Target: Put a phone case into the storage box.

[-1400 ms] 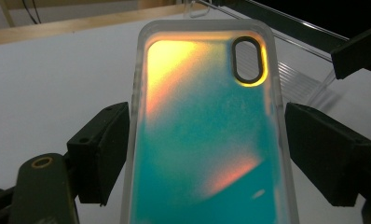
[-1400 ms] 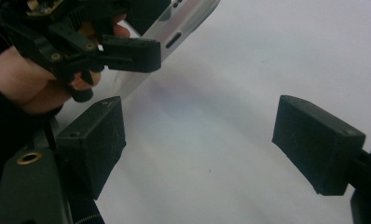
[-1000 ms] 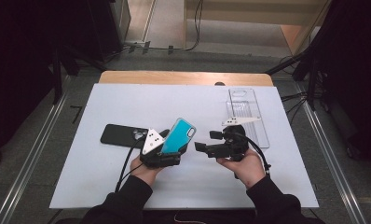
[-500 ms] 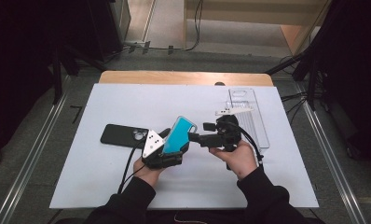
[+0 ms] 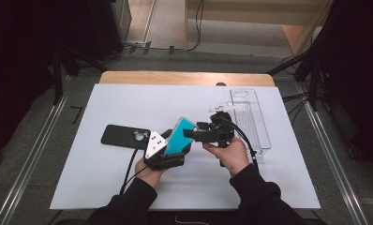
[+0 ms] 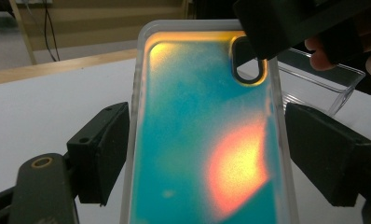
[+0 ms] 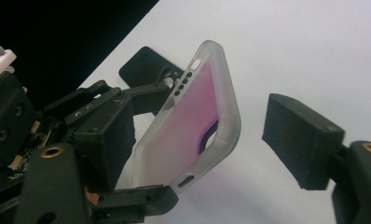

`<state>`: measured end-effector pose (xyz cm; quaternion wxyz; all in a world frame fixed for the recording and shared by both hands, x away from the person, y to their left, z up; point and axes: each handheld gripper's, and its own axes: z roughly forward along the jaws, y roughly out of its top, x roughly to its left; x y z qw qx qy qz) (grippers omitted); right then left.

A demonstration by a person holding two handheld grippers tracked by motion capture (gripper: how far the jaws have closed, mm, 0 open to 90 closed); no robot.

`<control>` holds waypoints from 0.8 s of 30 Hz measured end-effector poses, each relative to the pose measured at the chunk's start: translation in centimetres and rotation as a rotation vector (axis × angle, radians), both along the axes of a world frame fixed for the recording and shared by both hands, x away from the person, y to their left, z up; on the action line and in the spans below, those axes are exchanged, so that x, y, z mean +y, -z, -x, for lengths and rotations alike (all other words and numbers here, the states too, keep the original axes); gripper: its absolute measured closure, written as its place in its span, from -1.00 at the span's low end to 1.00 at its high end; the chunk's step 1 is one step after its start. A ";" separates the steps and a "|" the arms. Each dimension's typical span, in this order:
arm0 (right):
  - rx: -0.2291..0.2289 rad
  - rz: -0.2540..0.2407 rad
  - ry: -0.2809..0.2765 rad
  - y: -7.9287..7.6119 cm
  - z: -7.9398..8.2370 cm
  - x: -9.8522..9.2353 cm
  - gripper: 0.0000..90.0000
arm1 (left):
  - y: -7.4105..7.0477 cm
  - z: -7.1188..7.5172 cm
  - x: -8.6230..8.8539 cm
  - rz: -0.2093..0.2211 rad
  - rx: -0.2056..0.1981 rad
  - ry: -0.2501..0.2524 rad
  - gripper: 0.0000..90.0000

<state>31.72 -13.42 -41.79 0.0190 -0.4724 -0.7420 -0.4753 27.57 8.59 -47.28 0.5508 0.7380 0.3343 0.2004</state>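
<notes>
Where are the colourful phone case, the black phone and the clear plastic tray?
phone case (image 6: 197, 135), left gripper view, middle of its teal back.
black phone (image 5: 121, 136), high view, middle of its back.
clear plastic tray (image 5: 250, 117), high view, its bare floor.

Bare white table (image 5: 128, 187) lies open on the left and near edge, while the black phone (image 5: 123, 136) and clear plastic tray (image 5: 252, 122) flank the raised phone case (image 5: 179, 136)

The right gripper (image 7: 193, 154) is closing its jaws around the frosted corner of a translucent phone case (image 7: 200, 126), one pad touching, the other apart, while the left gripper (image 7: 127, 140) is holding it above the white desk (image 7: 314, 46).
</notes>
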 end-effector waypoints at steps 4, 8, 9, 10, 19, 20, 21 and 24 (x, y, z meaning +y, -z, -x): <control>0.028 -0.015 0.003 0.2 -0.2 0.3 -0.28 | 0.0 0.0 -0.1 0.002 0.004 -0.003 -0.62; 0.075 -0.025 0.012 0.6 -0.5 0.6 -0.05 | 0.1 0.1 -0.1 0.002 0.011 0.001 -0.62; 0.082 -0.020 0.017 0.6 -0.5 0.7 0.03 | 0.1 0.1 -0.1 0.002 0.011 0.001 -0.62; 0.095 -0.024 0.021 0.7 -0.5 0.8 0.08 | 0.1 0.1 -0.1 -0.001 0.012 0.001 -0.62; 0.169 -0.090 0.034 0.7 -0.8 0.3 0.67 | 0.0 0.1 -0.1 0.010 0.011 0.000 -0.62; 0.195 -0.118 0.026 0.8 -1.0 0.1 0.70 | 0.1 0.1 -0.2 0.010 0.013 0.002 -0.62; 0.195 -0.118 0.026 0.8 -1.0 0.1 0.70 | 0.1 0.1 -0.2 0.010 0.013 0.002 -0.62; 0.213 -0.132 0.025 0.7 -0.9 0.0 0.70 | 0.0 0.1 -0.1 0.015 0.012 0.006 -0.62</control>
